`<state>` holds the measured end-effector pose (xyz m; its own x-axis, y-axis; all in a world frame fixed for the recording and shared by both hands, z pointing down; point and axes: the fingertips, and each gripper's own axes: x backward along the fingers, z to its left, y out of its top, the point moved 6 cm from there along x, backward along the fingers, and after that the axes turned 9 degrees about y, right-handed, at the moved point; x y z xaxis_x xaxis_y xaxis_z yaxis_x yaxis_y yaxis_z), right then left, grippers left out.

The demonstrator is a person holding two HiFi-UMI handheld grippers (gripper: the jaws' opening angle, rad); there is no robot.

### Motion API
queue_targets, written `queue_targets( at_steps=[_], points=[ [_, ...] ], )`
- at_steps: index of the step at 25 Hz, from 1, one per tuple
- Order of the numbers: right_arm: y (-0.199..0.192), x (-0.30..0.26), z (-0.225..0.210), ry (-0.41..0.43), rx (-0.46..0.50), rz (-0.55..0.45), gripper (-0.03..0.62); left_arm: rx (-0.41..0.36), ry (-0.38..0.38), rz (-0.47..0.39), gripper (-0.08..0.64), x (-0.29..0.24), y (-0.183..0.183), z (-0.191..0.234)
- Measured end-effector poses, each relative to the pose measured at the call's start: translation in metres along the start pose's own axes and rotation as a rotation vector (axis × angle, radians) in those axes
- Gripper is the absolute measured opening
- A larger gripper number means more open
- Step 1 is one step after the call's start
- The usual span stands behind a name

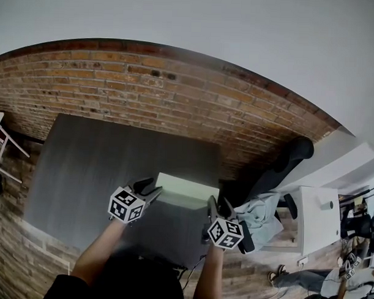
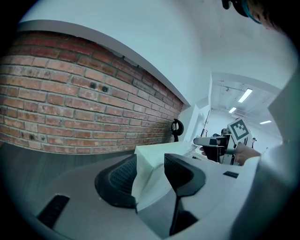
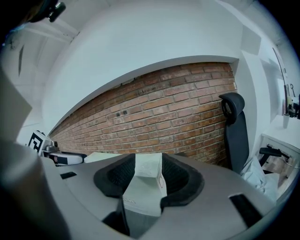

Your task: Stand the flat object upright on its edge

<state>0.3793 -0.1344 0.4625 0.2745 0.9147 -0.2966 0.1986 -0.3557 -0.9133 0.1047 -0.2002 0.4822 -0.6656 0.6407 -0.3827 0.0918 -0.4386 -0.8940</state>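
**Item:** pale flat box [image 1: 187, 187], near edge of the grey table [image 1: 82, 173], in front of the brick wall [image 1: 146, 89]. Broad face up, so not yet on edge. The views do not show whether it rests on the table top or is held just above it.

**Left gripper** [image 1: 154, 190]: clamped on the box's left corner. In the left gripper view the corner sits wedged between the two dark pads, both touching it.

**Right gripper** [image 1: 213, 207]: clamped on the box's right end. In the right gripper view a narrow end of the box fills the gap, with a pad against each side.

**Surroundings:** black chair [image 3: 234, 126] to the right of the table, well apart from the work.

**Step in hand (judged):** turning the box up from flat onto one long edge.

**Handling notes (judged):**
- Turn both grippers together at the same rate, so the box does not twist between its two held ends.
- The left grip is on a corner only and may slip; keep it firm.
- Set the lower edge squarely on the table, back from the near rim.
- Check the box balances before easing either grip, one at a time.
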Motion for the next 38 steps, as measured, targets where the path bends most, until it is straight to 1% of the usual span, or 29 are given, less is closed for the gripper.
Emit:
queue_targets(
  at_steps=[4, 7, 18, 22, 25, 28, 33, 38],
  points=[
    [0.004, 0.005, 0.007, -0.006, 0.017, -0.010, 0.187, 0.007, 0.011, -0.024, 0.195, 0.008, 0.004, 0.003],
    [0.003, 0.009, 0.011, -0.014, 0.025, -0.014, 0.187, 0.003, 0.013, -0.021, 0.191, 0.011, 0.002, 0.005],
    [0.000, 0.024, 0.034, -0.033, 0.048, -0.033, 0.186, 0.015, 0.039, -0.053, 0.088, 0.036, -0.001, 0.011],
    [-0.001, 0.033, 0.043, -0.049, 0.065, -0.036, 0.184, 0.014, 0.035, -0.058, 0.061, 0.046, -0.005, 0.013],
    [-0.001, 0.039, 0.053, -0.052, 0.076, -0.046, 0.179, 0.014, 0.038, -0.083, 0.049, 0.057, -0.006, 0.013],
    [-0.003, 0.042, 0.068, -0.040, 0.087, -0.048, 0.172, -0.004, 0.044, -0.110, 0.044, 0.070, -0.005, 0.011],
    [-0.015, 0.042, 0.096, -0.026, 0.107, -0.052, 0.133, -0.040, 0.041, -0.135, 0.040, 0.090, -0.007, 0.003],
    [-0.028, 0.045, 0.127, -0.015, 0.118, -0.055, 0.091, -0.040, 0.041, -0.165, 0.040, 0.112, -0.012, -0.001]
  ],
)
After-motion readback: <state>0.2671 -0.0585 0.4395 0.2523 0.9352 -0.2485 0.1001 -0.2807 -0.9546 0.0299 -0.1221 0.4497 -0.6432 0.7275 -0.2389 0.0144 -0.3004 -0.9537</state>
